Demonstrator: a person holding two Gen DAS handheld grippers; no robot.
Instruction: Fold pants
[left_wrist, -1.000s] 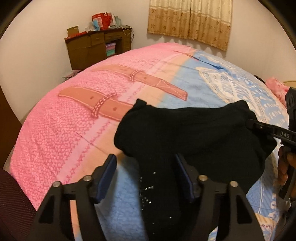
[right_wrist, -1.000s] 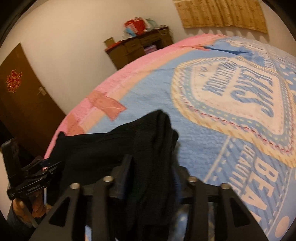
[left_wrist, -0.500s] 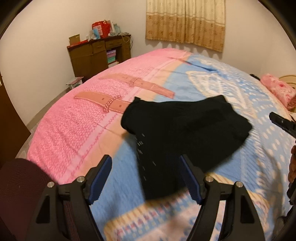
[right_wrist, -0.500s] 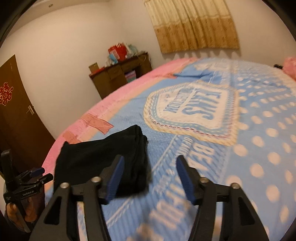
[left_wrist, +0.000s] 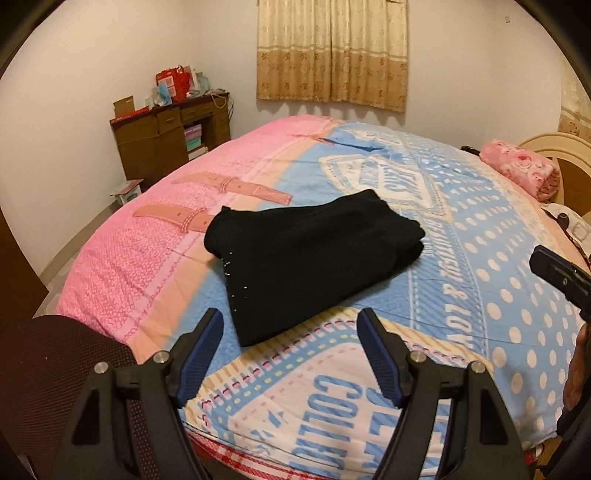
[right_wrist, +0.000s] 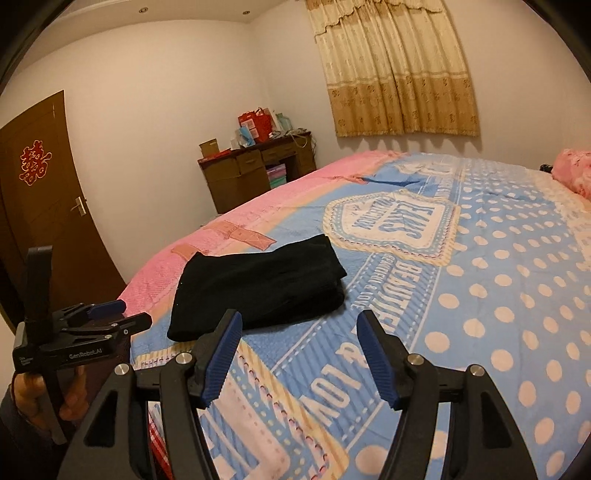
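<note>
The black pants (left_wrist: 310, 254) lie folded in a compact stack on the bed, near its front edge; they also show in the right wrist view (right_wrist: 258, 288). My left gripper (left_wrist: 290, 328) is open and empty, held back from the pants above the bed's edge. My right gripper (right_wrist: 299, 332) is open and empty, held back to the right of the pants. The left gripper shows from the side in the right wrist view (right_wrist: 107, 317). A part of the right gripper shows at the right edge of the left wrist view (left_wrist: 561, 277).
The bed (left_wrist: 480, 258) has a pink and blue patterned cover. A pink rolled blanket (left_wrist: 521, 170) lies at the far right by the headboard. A brown desk (left_wrist: 166, 140) with clutter stands against the far wall. A dark red chair back (left_wrist: 44, 369) is at lower left. A brown door (right_wrist: 40, 206) is at left.
Both grippers let go of the pants and pulled back and up from the bed. The right gripper opened. The pants now lie folded and still.
</note>
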